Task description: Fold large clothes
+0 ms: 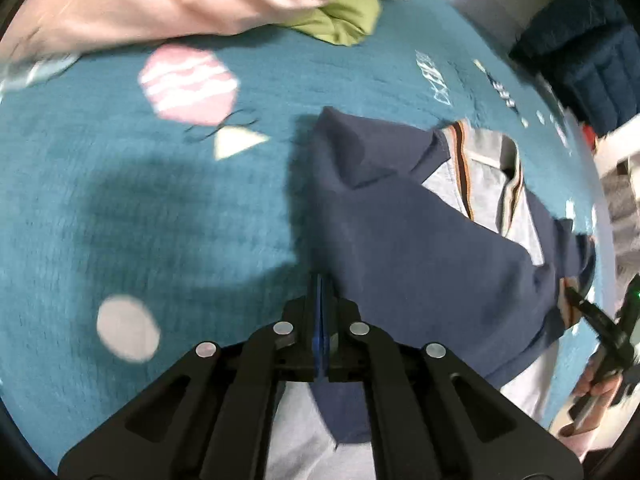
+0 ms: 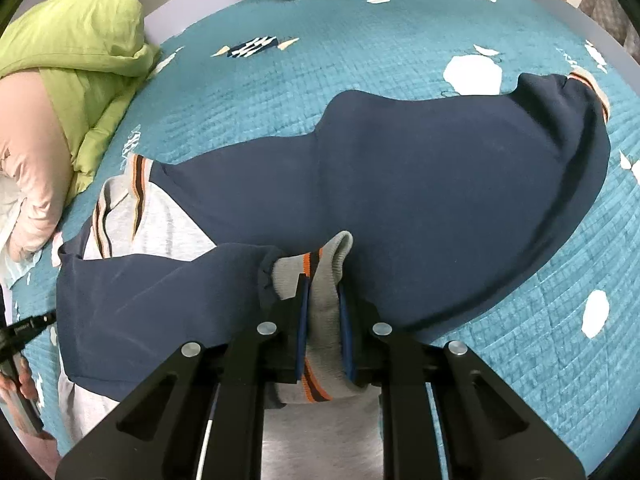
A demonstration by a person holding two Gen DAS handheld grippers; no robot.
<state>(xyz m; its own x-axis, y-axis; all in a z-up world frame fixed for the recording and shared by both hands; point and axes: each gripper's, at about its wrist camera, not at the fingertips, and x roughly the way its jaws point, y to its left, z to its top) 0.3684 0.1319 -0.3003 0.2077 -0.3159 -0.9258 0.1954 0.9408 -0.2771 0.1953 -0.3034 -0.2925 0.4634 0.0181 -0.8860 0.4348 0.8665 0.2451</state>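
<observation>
Left claw (image 1: 321,304): clenching tight, blue pads meeting on the navy edge of the sweater (image 1: 420,240); thin fabric is running down between the pads and out below them.
Right claw (image 2: 323,312): gripping the grey ribbed cuff (image 2: 320,280), with its orange and dark stripes; the cuff is filling the gap between both blue pads and poking out past the tips.
Sweater: lying spread on the blanket (image 1: 140,220), ahead and to the right of the left claw; from the right claw it is stretching ahead and to both sides, the body bulging up ahead and to the right.
Sleeve (image 2: 160,300): lying folded across the body, running left from the right claw.
Collar (image 1: 480,168): grey with striped trim, sitting ahead and right of the left claw, ahead and far left of the right claw.
Blanket: teal, quilted, with white and pink shapes, lying under the sweater on every side of both claws.
Green jacket (image 2: 80,60): bunching far ahead-left of the right claw, at the blanket's edge.
Pink jacket (image 1: 160,0): lying far ahead of the left claw, touching the green one.
Hand (image 1: 596,384): showing at the far right of the left claw's view, holding the other tool.
</observation>
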